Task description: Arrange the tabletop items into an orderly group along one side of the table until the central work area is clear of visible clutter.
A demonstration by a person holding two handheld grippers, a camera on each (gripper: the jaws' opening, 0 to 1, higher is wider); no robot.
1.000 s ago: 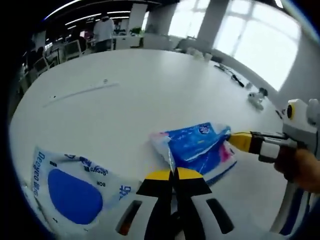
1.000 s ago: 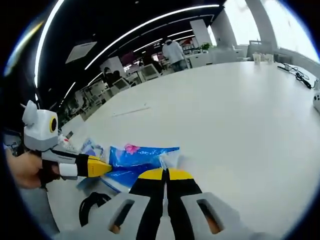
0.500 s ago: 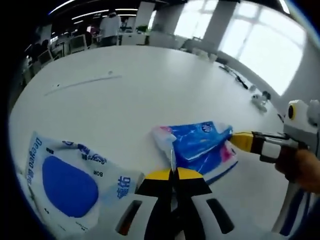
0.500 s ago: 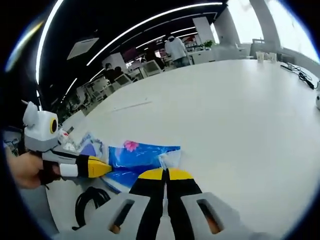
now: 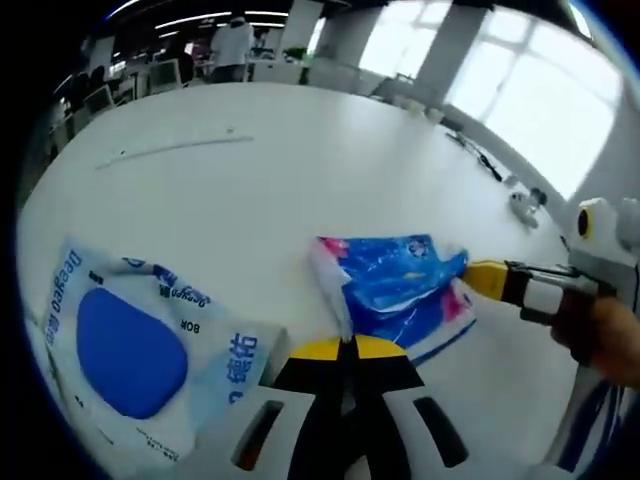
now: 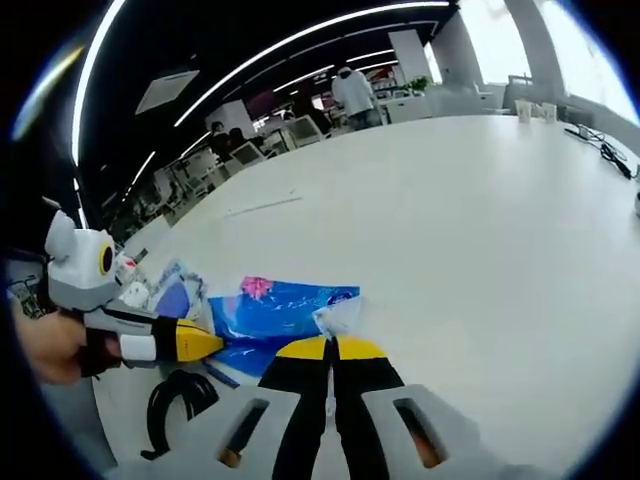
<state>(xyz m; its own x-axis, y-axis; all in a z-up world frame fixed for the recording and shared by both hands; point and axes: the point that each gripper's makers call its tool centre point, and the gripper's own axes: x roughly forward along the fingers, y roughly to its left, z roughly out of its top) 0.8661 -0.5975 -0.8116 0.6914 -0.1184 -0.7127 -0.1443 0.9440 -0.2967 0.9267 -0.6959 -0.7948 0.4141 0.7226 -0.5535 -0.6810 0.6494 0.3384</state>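
Left gripper view: the left gripper (image 5: 347,345) is clamped on the near edge of the blue pack (image 5: 395,290), the right gripper (image 5: 478,277) pinching its far end; opposed pulls could tear it. Right gripper view: the right gripper (image 6: 330,345), jaws together, nips the pack (image 6: 270,310) by its corner, a thin hold that could slip, with the left gripper (image 6: 195,342) on its opposite end.

The right gripper (image 6: 331,347) rises at six o'clock, its yellow-tipped jaws closed on the white edge of a blue tissue pack (image 6: 272,315) lying on the white table (image 6: 470,230). From nine o'clock the left gripper (image 6: 205,342) reaches in, held by a hand (image 6: 45,350), pinching the pack's opposite end. A black cable (image 6: 175,405) curls at seven o'clock.
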